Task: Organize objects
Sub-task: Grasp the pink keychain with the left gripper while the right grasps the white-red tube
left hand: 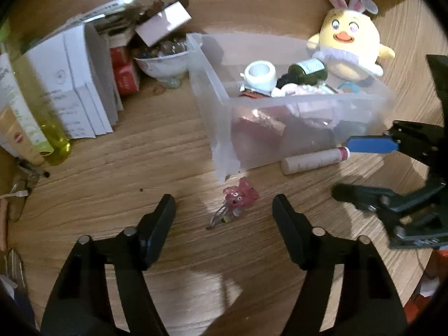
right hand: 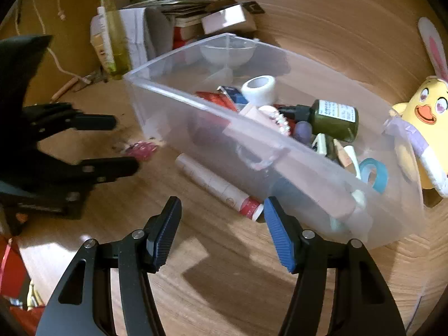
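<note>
Two open grippers over a cluttered wooden table, clear bin between toy and tube.

We list: left gripper [left hand: 224, 212], jaws apart and empty, with the pink charm [left hand: 238, 198] lying on the table [left hand: 140, 154] between its fingertips, untouched. Right gripper [right hand: 222, 224], jaws apart and empty, its blue pads close to the red-capped end of the tube [right hand: 218, 187], which lies along the bin's near wall. The bin [right hand: 196, 106] holds a tape roll [right hand: 259, 86], a green bottle [right hand: 334, 119], a blue ring [right hand: 373, 173] and small packets. A yellow plush [left hand: 350, 47] sits behind the bin; a bowl [left hand: 162, 63] and papers [left hand: 75, 84] stand to its left.
</note>
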`<state>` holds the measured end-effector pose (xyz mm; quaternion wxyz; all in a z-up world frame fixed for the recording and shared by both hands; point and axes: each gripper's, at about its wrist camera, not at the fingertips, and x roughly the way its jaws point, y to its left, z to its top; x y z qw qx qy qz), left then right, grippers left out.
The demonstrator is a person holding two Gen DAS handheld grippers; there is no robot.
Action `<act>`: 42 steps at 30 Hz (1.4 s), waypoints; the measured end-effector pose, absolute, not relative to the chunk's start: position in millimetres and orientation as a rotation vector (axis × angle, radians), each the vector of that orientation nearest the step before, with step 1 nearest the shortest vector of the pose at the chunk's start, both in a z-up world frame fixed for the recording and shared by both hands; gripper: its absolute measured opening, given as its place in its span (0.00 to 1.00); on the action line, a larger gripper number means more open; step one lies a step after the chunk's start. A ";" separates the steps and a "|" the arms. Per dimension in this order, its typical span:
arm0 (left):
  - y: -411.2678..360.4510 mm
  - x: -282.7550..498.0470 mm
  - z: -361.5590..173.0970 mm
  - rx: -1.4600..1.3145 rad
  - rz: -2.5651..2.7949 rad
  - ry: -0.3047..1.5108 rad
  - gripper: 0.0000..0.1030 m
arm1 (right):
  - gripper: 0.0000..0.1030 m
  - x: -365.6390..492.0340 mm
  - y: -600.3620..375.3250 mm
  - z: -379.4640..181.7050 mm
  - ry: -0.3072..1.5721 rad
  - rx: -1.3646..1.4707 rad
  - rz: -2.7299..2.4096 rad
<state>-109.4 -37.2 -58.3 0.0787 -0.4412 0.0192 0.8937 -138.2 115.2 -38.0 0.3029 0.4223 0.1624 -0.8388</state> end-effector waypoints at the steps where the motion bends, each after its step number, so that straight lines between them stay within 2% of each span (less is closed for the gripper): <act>1: -36.9 -110.7 -58.5 -1.324 2.673 0.059 0.64 | 0.57 -136.3 117.6 -36.2 0.409 1.127 -2.194; 4: -37.8 -113.5 -57.8 -1.314 2.663 0.037 0.58 | 0.56 -132.4 119.8 -29.0 0.405 1.107 -2.198; 8: -36.9 -113.9 -56.9 -1.292 2.652 0.043 0.41 | 0.56 -139.1 106.7 -32.2 0.448 1.102 -2.200; 12: -34.6 -113.0 -57.3 -1.287 2.664 0.065 0.34 | 0.55 -146.5 90.8 -44.8 0.490 1.130 -2.164; 14: -34.4 -113.9 -57.4 -1.282 2.654 0.057 0.31 | 0.49 -146.0 87.9 -48.2 0.483 1.130 -2.150; 16: -34.4 -114.2 -57.6 -1.278 2.647 0.053 0.26 | 0.34 -144.3 88.1 -47.0 0.467 1.129 -2.136; 18: -35.1 -113.4 -58.0 -1.276 2.645 0.050 0.26 | 0.21 -141.4 89.9 -45.6 0.466 1.129 -2.139; 20: -34.5 -112.3 -58.1 -1.275 2.647 0.048 0.26 | 0.13 -138.9 92.9 -44.8 0.450 1.134 -2.145; 34: -30.2 -87.2 -28.9 -1.154 2.728 -0.029 0.26 | 0.14 -114.6 126.8 -9.1 0.320 1.010 -2.278; 42: -14.7 -79.1 -0.6 -1.044 2.780 0.001 0.26 | 0.14 -108.1 153.7 18.0 0.270 0.926 -2.361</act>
